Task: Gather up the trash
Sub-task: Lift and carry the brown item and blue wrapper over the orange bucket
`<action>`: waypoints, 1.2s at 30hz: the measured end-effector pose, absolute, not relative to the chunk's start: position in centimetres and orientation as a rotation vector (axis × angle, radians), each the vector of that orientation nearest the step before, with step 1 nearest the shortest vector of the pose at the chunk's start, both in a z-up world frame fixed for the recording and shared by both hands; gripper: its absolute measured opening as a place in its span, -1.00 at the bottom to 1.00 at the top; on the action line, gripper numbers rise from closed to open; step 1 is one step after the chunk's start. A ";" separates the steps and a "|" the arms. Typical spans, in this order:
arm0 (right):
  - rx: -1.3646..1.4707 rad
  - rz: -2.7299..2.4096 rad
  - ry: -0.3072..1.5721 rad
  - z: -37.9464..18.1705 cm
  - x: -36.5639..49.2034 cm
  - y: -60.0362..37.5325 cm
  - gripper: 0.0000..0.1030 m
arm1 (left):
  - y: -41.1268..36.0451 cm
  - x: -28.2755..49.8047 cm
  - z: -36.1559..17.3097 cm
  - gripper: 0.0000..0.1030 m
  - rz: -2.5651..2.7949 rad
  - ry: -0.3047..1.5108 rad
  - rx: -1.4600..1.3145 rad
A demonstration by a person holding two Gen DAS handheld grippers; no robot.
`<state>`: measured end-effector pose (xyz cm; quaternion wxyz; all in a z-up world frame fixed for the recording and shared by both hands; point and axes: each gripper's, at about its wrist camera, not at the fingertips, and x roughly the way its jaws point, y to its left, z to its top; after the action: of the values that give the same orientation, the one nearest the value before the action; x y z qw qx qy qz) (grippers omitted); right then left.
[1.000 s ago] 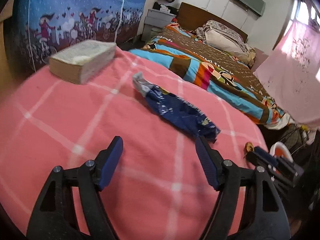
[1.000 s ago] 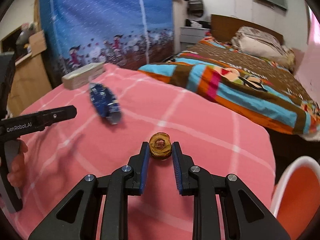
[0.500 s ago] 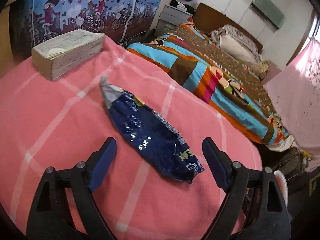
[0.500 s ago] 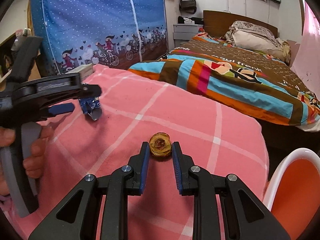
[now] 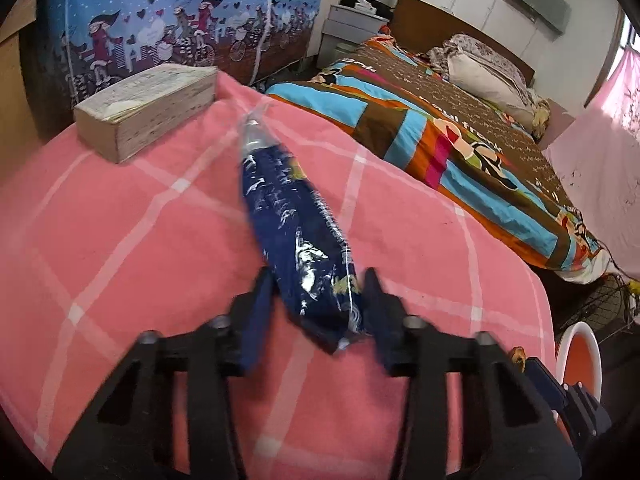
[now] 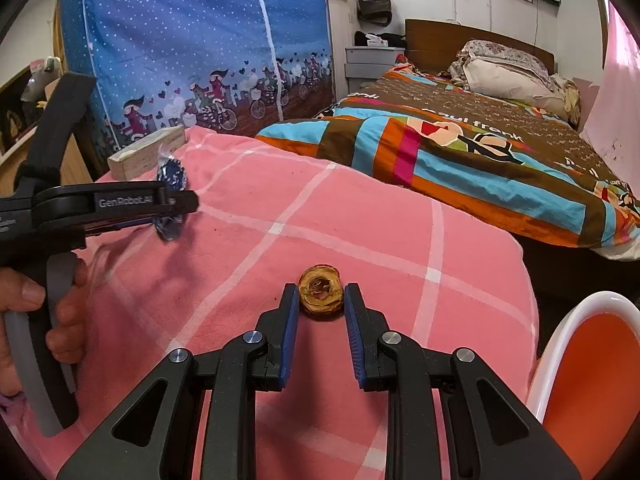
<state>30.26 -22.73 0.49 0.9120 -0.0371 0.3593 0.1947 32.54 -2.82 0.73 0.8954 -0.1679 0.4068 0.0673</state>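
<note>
The left tool (image 5: 318, 292) is closing, blurred, perhaps already pinching the light, crinkly blue wrapper (image 5: 296, 232) lying on the pink blanket (image 5: 140, 220); the right tool (image 6: 320, 312) is gripping a dried peel ring (image 6: 321, 291)

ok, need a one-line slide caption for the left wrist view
Left tool straddles the near end of a blue snack wrapper on the pink checked blanket.

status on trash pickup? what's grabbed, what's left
Done: nothing shows in the orange bin yet, though only part of it is in view. In hand: the right gripper is clamped on the brown ring-shaped scrap; the left gripper straddles the near end of the blue snack wrapper, the motion blur hiding any contact. Left: secure the wrapper, then drop both in the bin. The book isn't trash.
</note>
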 end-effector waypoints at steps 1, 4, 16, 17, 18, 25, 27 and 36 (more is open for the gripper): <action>-0.077 0.400 0.740 0.5 30.2 -22.7 -0.58 | -2.6 32.3 0.7 -0.21 0.131 0.838 -0.362; -0.067 0.401 0.738 0.4 30.2 -22.9 -0.58 | -2.4 31.5 0.8 -0.28 0.107 0.822 -0.393; 0.003 0.414 0.636 1.4 28.5 -24.3 -0.59 | -5.0 27.9 1.8 -0.59 -0.028 0.759 -0.306; 0.010 0.413 0.619 1.6 28.3 -24.4 -0.59 | -5.2 27.5 1.9 -0.59 -0.033 0.745 -0.297; 0.018 0.412 0.600 1.8 28.0 -24.4 -0.59 | -5.5 27.1 2.2 -0.59 -0.037 0.728 -0.284; 0.079 0.381 0.418 3.8 25.0 -26.0 -0.59 | -7.3 24.2 4.8 -0.59 -0.086 0.545 -0.164; 0.097 0.377 0.353 4.5 23.9 -26.5 -0.59 | -7.8 23.4 5.6 -0.58 -0.105 0.488 -0.126; 0.110 0.319 0.091 7.5 20.0 -29.4 -0.59 | -10.3 20.9 8.8 -0.57 -0.186 0.300 -0.043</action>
<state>20.02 -29.40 7.53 0.9848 0.0545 0.0454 0.1585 20.91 -10.25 8.79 0.9843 -0.0211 0.1491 -0.0923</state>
